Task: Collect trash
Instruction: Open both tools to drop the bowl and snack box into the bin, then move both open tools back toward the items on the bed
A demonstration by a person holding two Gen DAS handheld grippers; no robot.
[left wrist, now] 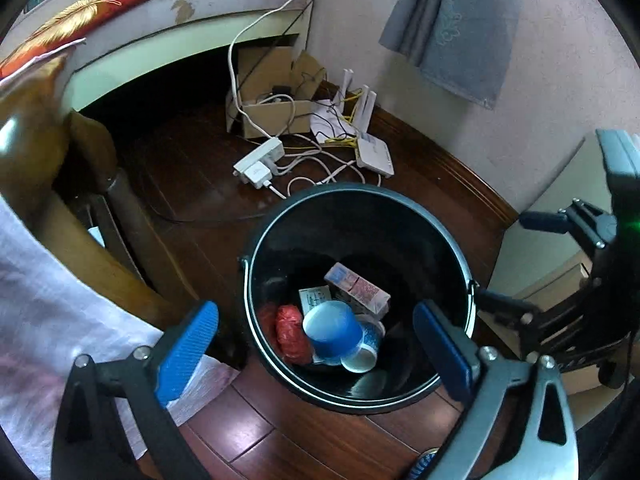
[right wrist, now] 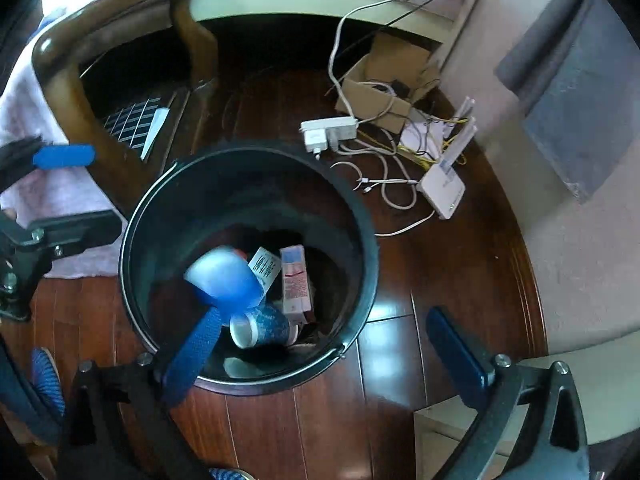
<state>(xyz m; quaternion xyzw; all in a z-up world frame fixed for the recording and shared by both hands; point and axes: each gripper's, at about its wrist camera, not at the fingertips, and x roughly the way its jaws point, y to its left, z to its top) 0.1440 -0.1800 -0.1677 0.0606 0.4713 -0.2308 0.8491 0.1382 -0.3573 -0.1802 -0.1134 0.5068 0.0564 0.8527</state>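
Note:
A black trash bucket stands on the dark wooden floor; it also shows in the right wrist view. Inside lie a blue cup, a patterned paper cup, a red crumpled wrapper and a pink carton. In the right wrist view the blue cup looks blurred, above the paper cup and the carton. My left gripper is open and empty above the bucket. My right gripper is open and empty above the bucket's near rim.
A wooden chair draped with a white cloth stands left of the bucket. A power strip, a white router, cables and a cardboard box lie by the wall. A grey towel hangs on the wall.

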